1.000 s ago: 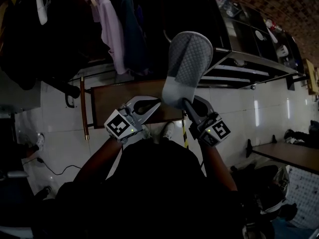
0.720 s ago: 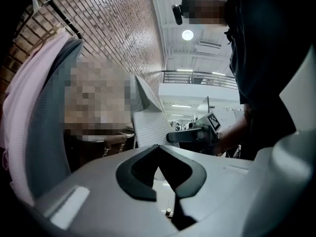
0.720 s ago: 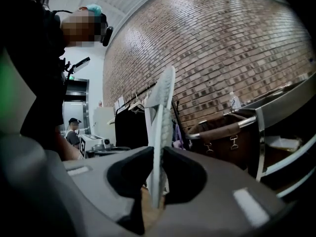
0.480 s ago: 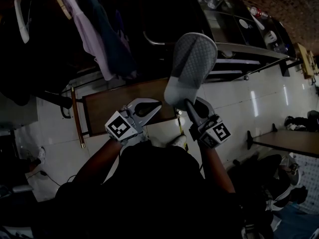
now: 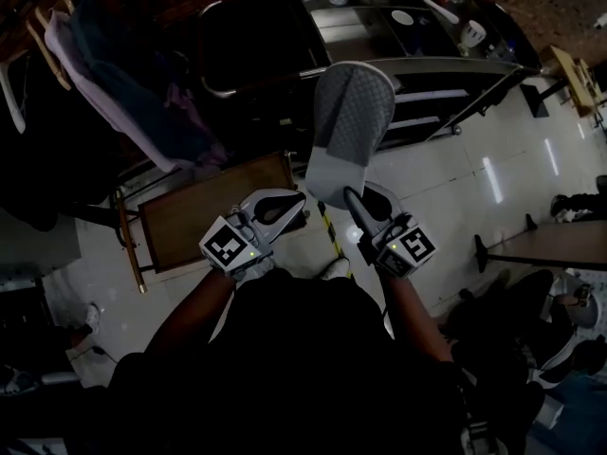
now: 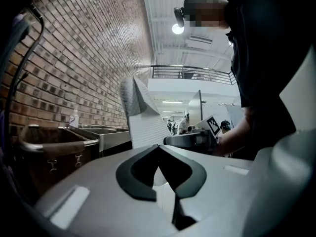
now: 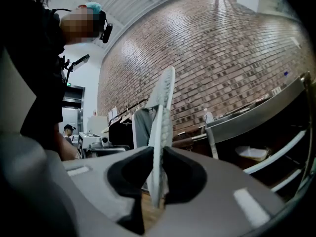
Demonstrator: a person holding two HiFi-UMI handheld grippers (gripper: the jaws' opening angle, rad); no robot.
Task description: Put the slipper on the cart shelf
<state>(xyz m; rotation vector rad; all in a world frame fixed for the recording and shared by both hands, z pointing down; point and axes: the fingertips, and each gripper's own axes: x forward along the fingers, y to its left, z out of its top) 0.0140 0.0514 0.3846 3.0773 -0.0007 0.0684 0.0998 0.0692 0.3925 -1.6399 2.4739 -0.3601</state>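
The right gripper point(image 5: 349, 197) is clenched on the narrow end of the grey slipper point(image 5: 349, 126), which stands upright in the air with its quilted face towards the head camera. In that view its upper end overlaps the front edge of the steel cart point(image 5: 446, 64), seemingly short of the shelves. The left gripper point(image 5: 285, 205) hovers just beside it, tips pressed together with nothing between them, above what looks like a wooden bench point(image 5: 213, 211)

Grey slipper point(image 5: 353, 112), quilted sole showing, airborne, upright, lower end pinched in right tool point(image 5: 347, 197), tip at 12 o'clock. Steel cart shelf point(image 5: 425, 97) at 1 o'clock, not touching.
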